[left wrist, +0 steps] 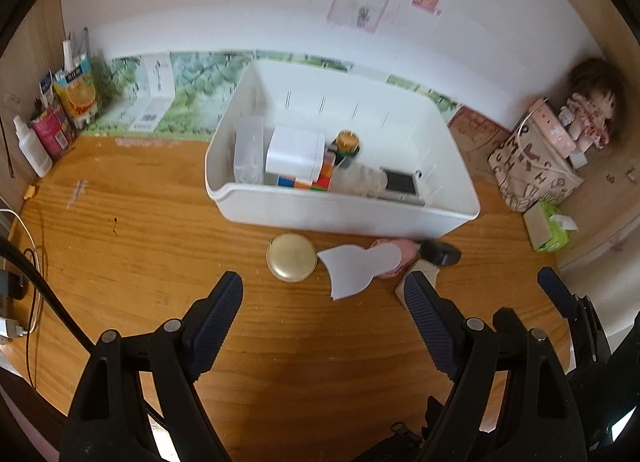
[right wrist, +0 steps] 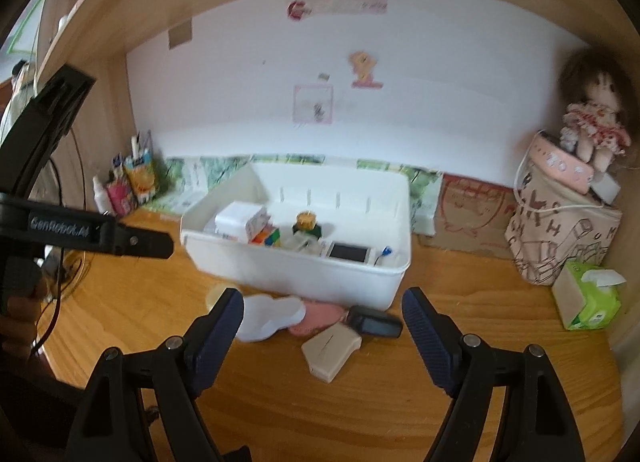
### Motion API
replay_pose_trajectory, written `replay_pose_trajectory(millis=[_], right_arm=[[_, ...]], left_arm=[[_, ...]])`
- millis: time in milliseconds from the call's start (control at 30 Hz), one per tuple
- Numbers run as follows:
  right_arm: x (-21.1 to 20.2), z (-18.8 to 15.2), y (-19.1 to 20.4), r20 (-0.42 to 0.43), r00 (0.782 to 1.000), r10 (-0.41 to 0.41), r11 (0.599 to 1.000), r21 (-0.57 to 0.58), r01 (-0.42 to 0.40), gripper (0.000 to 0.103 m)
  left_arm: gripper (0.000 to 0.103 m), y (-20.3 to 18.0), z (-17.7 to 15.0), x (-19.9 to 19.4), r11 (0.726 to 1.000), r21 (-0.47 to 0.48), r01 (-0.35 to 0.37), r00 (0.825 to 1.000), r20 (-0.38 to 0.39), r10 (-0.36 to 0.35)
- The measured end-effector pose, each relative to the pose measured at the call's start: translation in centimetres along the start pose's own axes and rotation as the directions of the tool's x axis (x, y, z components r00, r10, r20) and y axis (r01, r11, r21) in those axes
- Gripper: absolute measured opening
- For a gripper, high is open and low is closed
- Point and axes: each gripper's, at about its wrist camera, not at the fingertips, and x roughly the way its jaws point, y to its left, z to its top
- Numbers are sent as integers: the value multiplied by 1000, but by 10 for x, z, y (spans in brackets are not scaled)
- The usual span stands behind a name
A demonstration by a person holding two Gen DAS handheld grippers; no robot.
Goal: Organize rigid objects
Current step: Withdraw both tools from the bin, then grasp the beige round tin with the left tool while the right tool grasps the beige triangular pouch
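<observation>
A white bin (left wrist: 344,218) (right wrist: 304,274) stands on the wooden desk. It holds a white box (left wrist: 294,152), a colour cube (left wrist: 310,180), a gold-topped jar (left wrist: 347,142) and a small screen device (left wrist: 402,184). In front of it lie a round gold compact (left wrist: 292,257), a white flat piece (left wrist: 356,266) (right wrist: 268,316), a pink object (right wrist: 320,318), a black object (left wrist: 440,252) (right wrist: 376,322) and a beige block (right wrist: 330,350). My left gripper (left wrist: 324,318) is open and empty, short of the compact. My right gripper (right wrist: 322,334) is open and empty, above the beige block.
Bottles and cartons (left wrist: 60,114) stand at the back left corner. A patterned bag (right wrist: 560,230) with a doll (right wrist: 592,118) on it and a green tissue box (right wrist: 588,294) sit at the right. Cables (left wrist: 24,282) lie at the desk's left edge.
</observation>
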Motion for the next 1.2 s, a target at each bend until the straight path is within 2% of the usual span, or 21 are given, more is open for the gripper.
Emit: replay_pose_trajectory(millis=[167, 367, 500, 600, 733, 1000, 1200], right_arm=[[17, -6, 2, -75, 997, 3, 1000, -9, -4, 82], [46, -17, 1, -204, 979, 9, 1000, -5, -10, 82], [66, -23, 1, -286, 958, 22, 1000, -1, -24, 82], [82, -27, 2, -340, 940, 33, 999, 0, -35, 82], [100, -29, 3, -378, 926, 25, 1000, -8, -30, 82], [129, -36, 3, -444, 896, 3, 1000, -14, -10, 82], [144, -40, 3, -472, 882, -21, 999, -33, 7, 82]], left_arm=[[85, 4, 2, 23, 1000, -3, -24, 997, -72, 23], [85, 11, 5, 55, 999, -17, -44, 985, -165, 40], [85, 17, 6, 80, 997, -21, -78, 970, -232, 71], [85, 21, 7, 98, 994, -13, -105, 952, -291, 97], [85, 24, 8, 117, 992, -5, -123, 935, -336, 115], [85, 18, 6, 143, 991, 33, -131, 925, -356, 134], [85, 18, 7, 153, 991, 37, -132, 929, -344, 137]])
